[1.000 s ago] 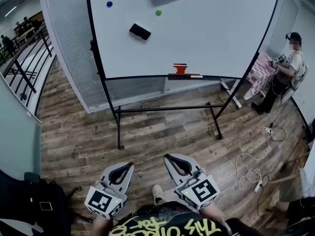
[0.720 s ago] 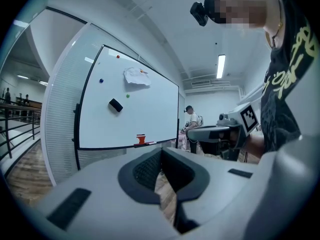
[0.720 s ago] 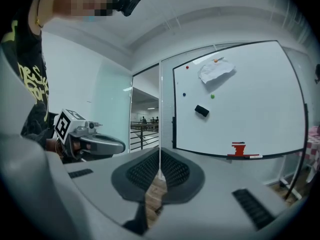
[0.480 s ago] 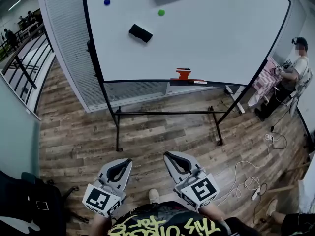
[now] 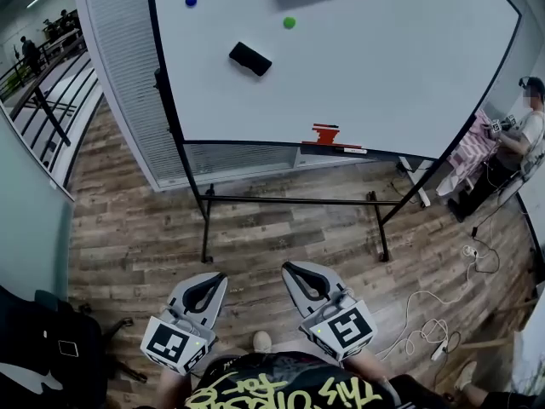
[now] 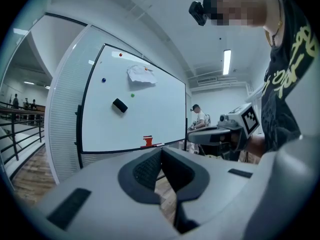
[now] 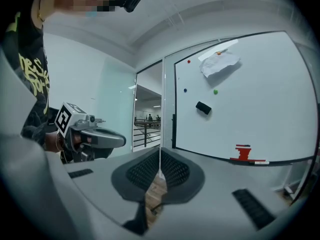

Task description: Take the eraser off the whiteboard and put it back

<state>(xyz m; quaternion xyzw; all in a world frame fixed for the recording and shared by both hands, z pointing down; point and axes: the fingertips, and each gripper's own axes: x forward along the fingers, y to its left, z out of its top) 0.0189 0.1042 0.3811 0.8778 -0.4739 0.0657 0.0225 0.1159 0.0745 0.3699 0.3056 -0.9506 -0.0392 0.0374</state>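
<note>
Both grippers were empty, with the jaws of the left gripper [image 5: 213,277] and the right gripper [image 5: 295,269] pressed together. They were held low in front of the person, well apart from the whiteboard [image 5: 392,75]. The eraser [image 5: 250,59] was stuck to the board at a tilt, at about 10 o'clock from the board's middle and roughly 12 o'clock from the left gripper.

The step in hand looked like the approach. To do it well, the person would probably step closer, open one gripper wide before reaching, turn it to match the eraser's tilt, and pinch the eraser across its short sides.

A green magnet [image 5: 289,23] sat at 1 o'clock of the eraser and a blue magnet [image 5: 191,1] at 11 o'clock. A red block [image 5: 325,134] stood on the tray below. The floor [image 5: 281,228] was wood plank, with cables [image 5: 426,313] at 3 o'clock and a person [image 5: 521,130] beyond them.
</note>
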